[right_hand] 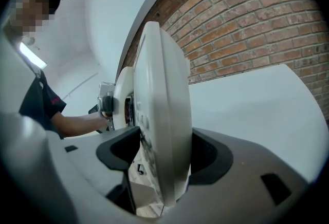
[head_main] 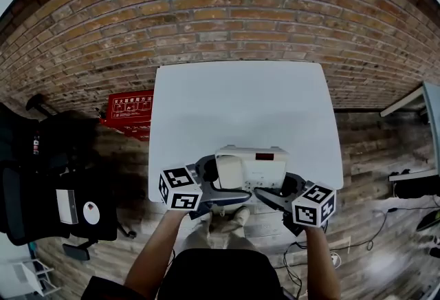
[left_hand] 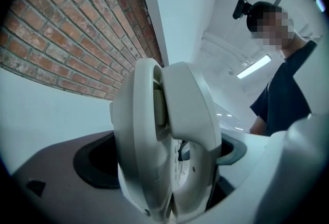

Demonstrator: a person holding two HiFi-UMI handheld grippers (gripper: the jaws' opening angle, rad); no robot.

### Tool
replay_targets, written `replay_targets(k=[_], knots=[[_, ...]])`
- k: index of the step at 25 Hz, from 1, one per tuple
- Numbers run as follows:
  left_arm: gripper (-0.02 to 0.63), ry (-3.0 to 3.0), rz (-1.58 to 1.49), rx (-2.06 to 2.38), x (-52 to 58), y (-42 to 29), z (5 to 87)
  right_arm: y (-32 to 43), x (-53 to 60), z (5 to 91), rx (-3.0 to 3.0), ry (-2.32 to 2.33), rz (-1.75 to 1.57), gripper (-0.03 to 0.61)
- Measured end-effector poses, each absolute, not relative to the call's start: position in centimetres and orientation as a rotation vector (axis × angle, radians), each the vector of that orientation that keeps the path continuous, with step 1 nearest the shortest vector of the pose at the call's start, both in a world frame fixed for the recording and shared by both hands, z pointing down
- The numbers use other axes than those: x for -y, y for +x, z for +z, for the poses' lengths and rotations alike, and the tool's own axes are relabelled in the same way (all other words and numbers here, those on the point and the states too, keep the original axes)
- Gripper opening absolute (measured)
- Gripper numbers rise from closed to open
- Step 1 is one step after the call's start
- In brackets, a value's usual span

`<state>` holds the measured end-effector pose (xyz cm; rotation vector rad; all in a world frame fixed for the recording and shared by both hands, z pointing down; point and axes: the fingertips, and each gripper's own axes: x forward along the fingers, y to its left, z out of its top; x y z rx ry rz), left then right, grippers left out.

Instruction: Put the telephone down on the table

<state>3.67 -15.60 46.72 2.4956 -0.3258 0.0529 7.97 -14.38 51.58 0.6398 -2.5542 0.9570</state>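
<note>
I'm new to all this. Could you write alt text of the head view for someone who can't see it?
Seen from above, a person holds a white desk telephone between the left tongs and the right tongs, at the near edge of a white table. A brick wall stands behind the table, wooden floor around it.

Smooth off-white plastic telephone [head_main: 251, 166] with a soft sheen, left gripper [head_main: 218, 185] and right gripper [head_main: 275, 194] in matt grey plastic, worktop [head_main: 240, 99] smooth matt white, far wall [head_main: 227, 9] rough red brick, floor [head_main: 371, 147] worn wood planks.
</note>
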Motion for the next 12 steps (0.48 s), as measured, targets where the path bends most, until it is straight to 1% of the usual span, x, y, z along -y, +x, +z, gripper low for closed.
replay_targets(k=[12], knots=[[0.509,2.464,0.103,0.325,16.3,4.3,50.7,8.5,15.1,55.2,2.516,0.621,0.988,0.276]])
